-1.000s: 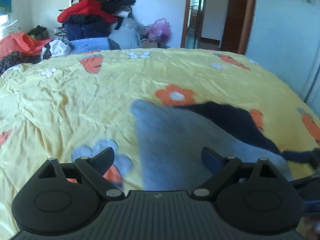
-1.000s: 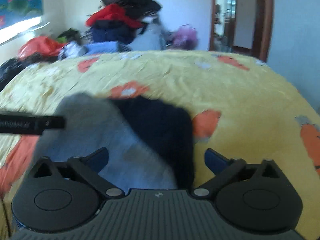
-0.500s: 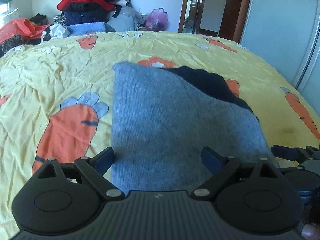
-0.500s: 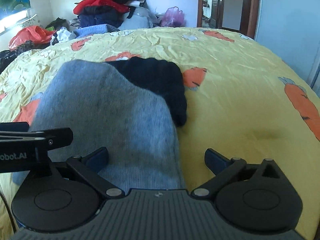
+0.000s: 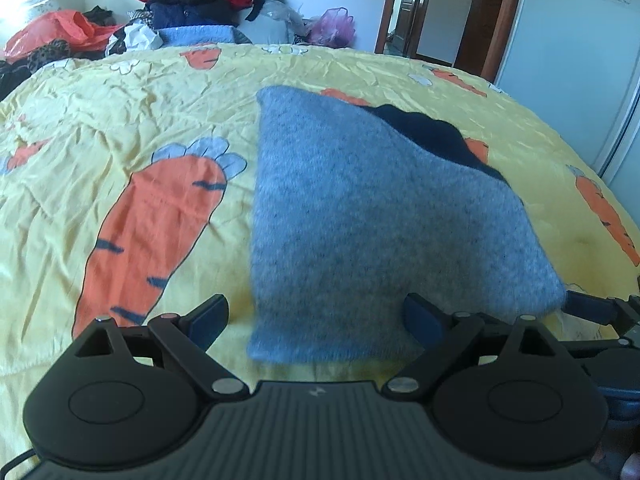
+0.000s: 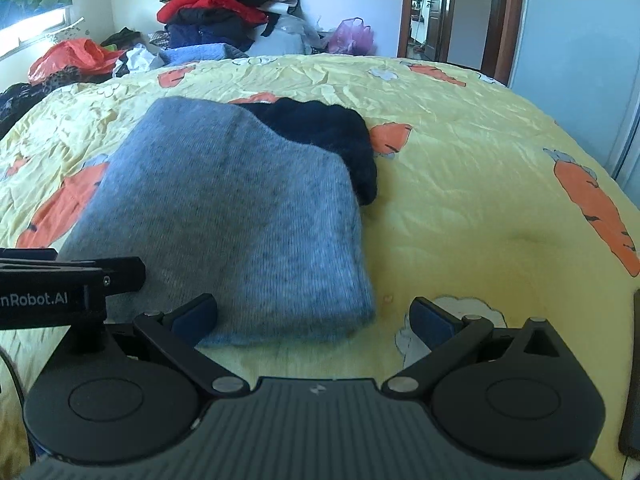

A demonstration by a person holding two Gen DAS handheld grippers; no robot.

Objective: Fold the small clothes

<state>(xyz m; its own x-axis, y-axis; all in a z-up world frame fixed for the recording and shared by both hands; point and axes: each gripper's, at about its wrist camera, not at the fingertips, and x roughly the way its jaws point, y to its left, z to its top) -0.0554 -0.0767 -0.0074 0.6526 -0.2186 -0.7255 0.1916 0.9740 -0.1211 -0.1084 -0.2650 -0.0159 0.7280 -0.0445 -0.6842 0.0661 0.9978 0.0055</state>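
The left gripper (image 5: pixel 316 316) stands with its two blue-padded fingers spread wide and nothing between them; the near edge of the grey-blue knitted garment (image 5: pixel 372 216) lies just ahead of the gap. The right gripper (image 6: pixel 314 314) is likewise spread wide and empty, with the garment's near right corner just in front of its left finger. The left tool's black arm juts into the right wrist view at the left edge.

A second ago the knit was a blur in the air, draped and moving between the two tools. Half a second ago it had already landed flat, and now it lies settled on the yellow bedsheet printed with orange carrots (image 6: pixel 480 184), the tools sitting a little farther back from it. The grey-blue layer covers most of a dark navy part (image 6: pixel 328 132), which peeks out at the far right corner. Judging from this, a fold has just been laid down and let go. The shape reads as a rough rectangle, so the piece may be finished, or may want one more fold or a smoothing of the navy corner.

Beyond the bed a heap of red, black and blue clothes (image 6: pixel 228 8) sits against the wall, probably more work waiting.
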